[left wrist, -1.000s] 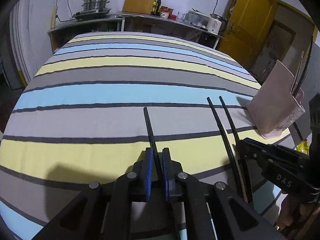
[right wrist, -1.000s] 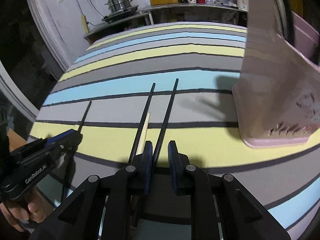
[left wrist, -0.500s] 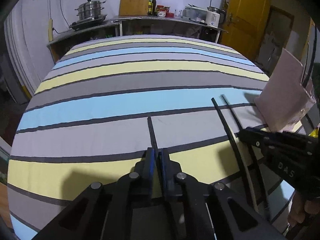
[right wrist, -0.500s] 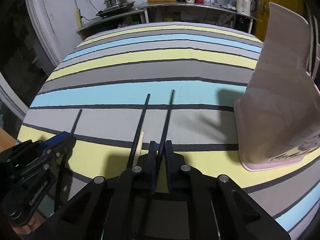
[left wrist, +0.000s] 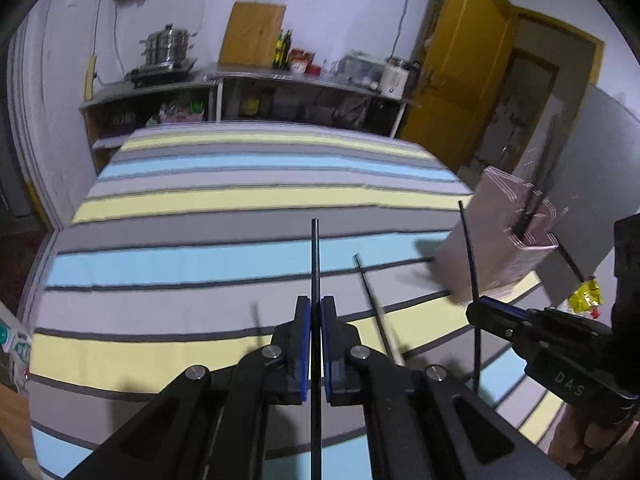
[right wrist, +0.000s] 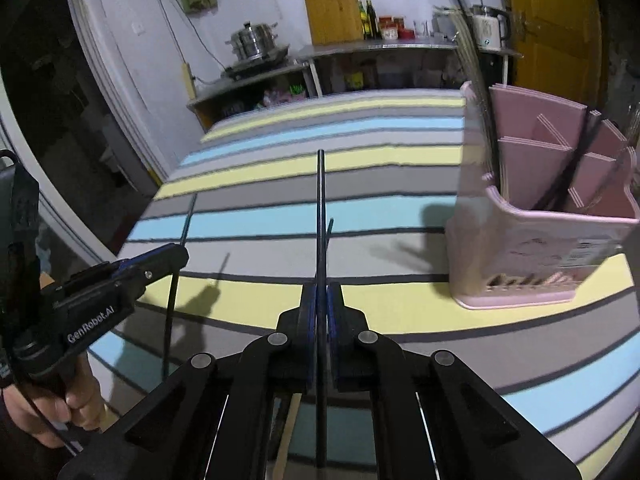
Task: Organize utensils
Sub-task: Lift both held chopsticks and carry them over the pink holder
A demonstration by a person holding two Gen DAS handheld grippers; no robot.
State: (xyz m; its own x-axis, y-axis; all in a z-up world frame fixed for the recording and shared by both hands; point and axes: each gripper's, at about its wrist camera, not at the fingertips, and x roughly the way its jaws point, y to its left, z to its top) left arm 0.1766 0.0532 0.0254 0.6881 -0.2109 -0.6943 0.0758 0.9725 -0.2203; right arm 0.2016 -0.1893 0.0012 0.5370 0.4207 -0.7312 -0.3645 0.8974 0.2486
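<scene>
Left wrist view: a black chopstick [left wrist: 315, 264] is clamped in the left gripper [left wrist: 315, 344] above the striped cloth [left wrist: 180, 264]; another [left wrist: 374, 300] lies there. Right wrist view: a second chopstick [right wrist: 321, 216] is pinched by the right gripper [right wrist: 321, 320], beside the pink holder [right wrist: 532, 248]

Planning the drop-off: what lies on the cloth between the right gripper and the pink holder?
In the right wrist view, only bare striped cloth separates the right gripper from the pink holder.
</scene>
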